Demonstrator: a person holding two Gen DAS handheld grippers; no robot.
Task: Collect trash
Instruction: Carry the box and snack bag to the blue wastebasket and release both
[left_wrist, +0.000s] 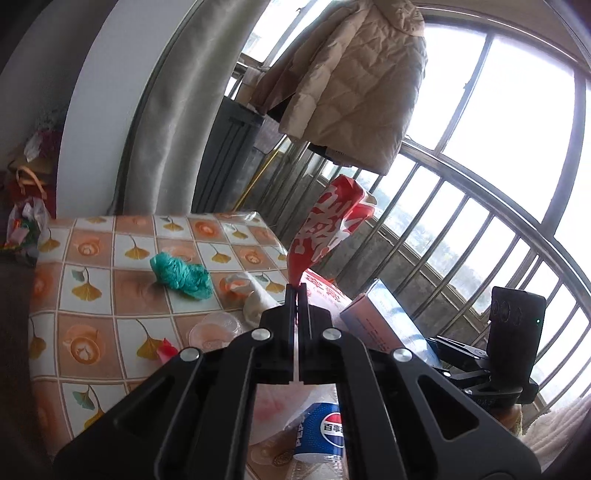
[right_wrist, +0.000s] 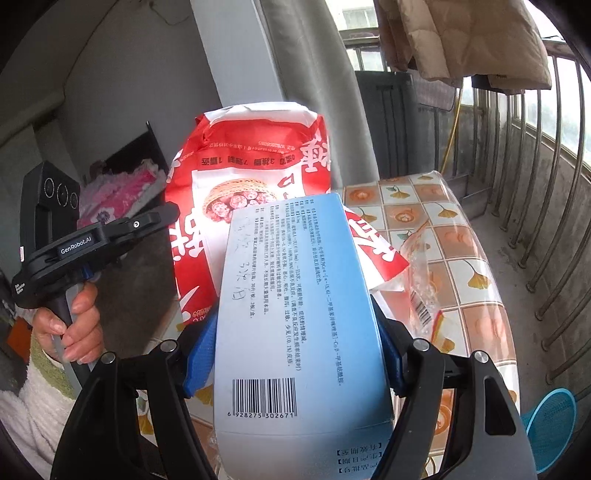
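Note:
My left gripper (left_wrist: 296, 292) is shut on a corner of a red and white food bag (left_wrist: 332, 221), which rises twisted above the fingertips. In the right wrist view the same bag (right_wrist: 258, 158) stands tall behind a light-blue carton (right_wrist: 295, 295) with a barcode. My right gripper (right_wrist: 295, 343) is shut on that carton, its blue pads (right_wrist: 201, 354) pressing both long sides. The left gripper (right_wrist: 171, 213) reaches the bag from the left, held by a hand (right_wrist: 74, 321). Both items hang above the table.
The table (left_wrist: 92, 295) has a ginkgo-leaf cloth. On it lie a crumpled teal bag (left_wrist: 181, 277), white plastic (left_wrist: 255, 299), a clear lid (left_wrist: 214, 328), a Pepsi bottle (left_wrist: 321, 435) and a clear wrapper (right_wrist: 421, 280). Balcony bars (right_wrist: 546, 221) run along the right; a coat (left_wrist: 354, 85) hangs overhead.

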